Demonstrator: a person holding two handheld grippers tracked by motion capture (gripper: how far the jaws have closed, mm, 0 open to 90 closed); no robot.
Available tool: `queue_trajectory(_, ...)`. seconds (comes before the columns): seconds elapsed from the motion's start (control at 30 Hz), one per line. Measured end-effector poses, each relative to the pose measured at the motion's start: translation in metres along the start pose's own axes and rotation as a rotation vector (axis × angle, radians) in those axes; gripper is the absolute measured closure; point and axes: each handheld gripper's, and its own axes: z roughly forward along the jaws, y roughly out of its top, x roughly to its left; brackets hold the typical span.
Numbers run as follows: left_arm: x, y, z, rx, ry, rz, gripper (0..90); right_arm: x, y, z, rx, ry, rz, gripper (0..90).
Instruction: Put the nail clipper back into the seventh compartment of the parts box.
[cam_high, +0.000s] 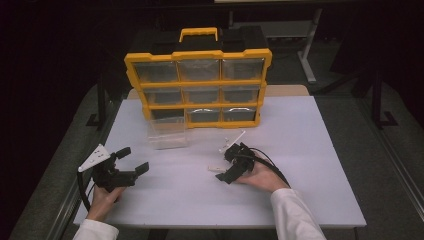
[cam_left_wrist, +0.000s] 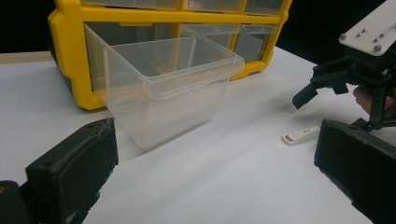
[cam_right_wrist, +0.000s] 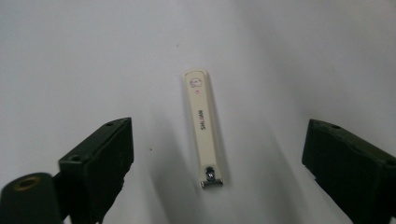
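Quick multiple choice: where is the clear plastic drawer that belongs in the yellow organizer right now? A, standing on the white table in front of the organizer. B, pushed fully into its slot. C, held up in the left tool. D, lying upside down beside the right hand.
A: the clear drawer stands upright on the white table, just in front of the yellow organizer, with neither tool touching it.

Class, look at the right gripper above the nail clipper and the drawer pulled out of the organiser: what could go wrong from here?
1. The nail clipper lies flat and thin on the table; the open right gripper might skid it away rather than pinch it.
2. The clear drawer looks light; a carry toward it could nudge it.
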Motion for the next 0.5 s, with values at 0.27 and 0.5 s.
queue_trajectory(0.27,0.0004,-0.0001,0.0001,0.004,-0.001,0.000,0.0,-0.0004,0.0040,0.0043,0.026,0.029,-0.016,26.3)
queue_trajectory(0.5,-0.0002,-0.0003,0.0004,0.004,0.010,0.006,0.0,-0.0003,0.0048,0.0029,0.008,0.041,-0.045,41.7)
